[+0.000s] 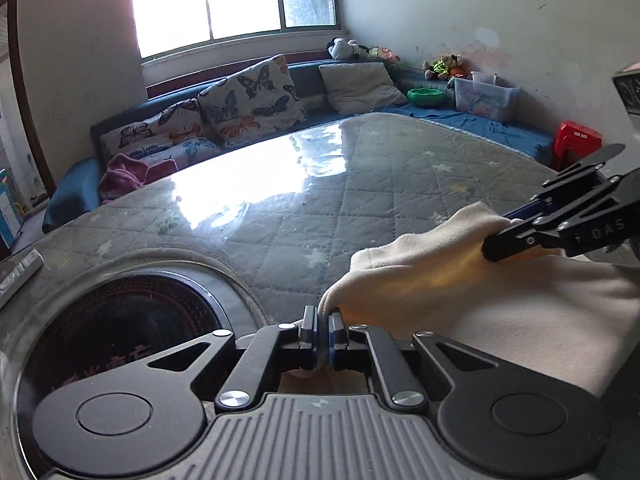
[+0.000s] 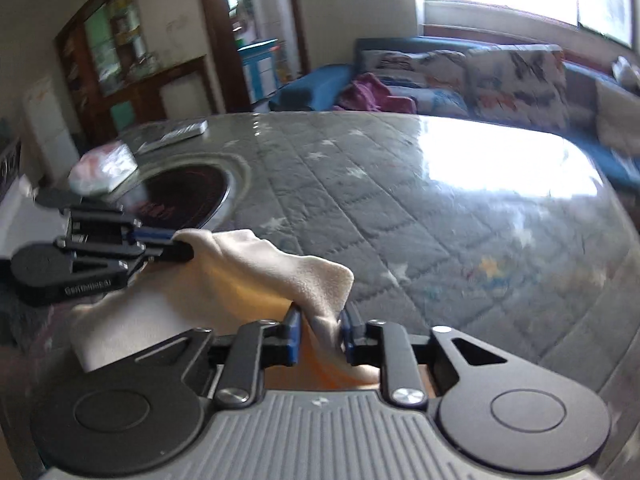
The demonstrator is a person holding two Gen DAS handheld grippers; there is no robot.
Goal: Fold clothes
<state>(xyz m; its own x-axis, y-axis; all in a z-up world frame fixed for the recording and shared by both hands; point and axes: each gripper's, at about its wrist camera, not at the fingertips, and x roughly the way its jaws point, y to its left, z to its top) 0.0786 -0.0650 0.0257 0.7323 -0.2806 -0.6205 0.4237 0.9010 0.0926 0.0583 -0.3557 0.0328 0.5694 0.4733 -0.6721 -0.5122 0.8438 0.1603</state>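
Observation:
A cream-coloured cloth point(image 1: 460, 280) is held up over the near edge of a glass-topped table point(image 1: 320, 208), stretched between both grippers. My left gripper point(image 1: 322, 334) is shut on one edge of the cloth; in the right wrist view the left gripper point(image 2: 180, 246) appears at the left, pinching the cloth point(image 2: 256, 264). My right gripper point(image 2: 320, 336) grips a fold of the same cloth between blue pads, with a small gap still showing beside the fabric. In the left wrist view the right gripper point(image 1: 500, 236) enters from the right, clamped on the cloth's far corner.
A round dark induction plate point(image 1: 120, 328) is set into the table at the left. A remote point(image 2: 180, 134) and a wrapped pack point(image 2: 104, 170) lie near it. A sofa with butterfly cushions point(image 1: 252, 96), a purple garment point(image 1: 128, 172), a red stool point(image 1: 576, 140) and a storage box point(image 1: 484, 98) lie beyond.

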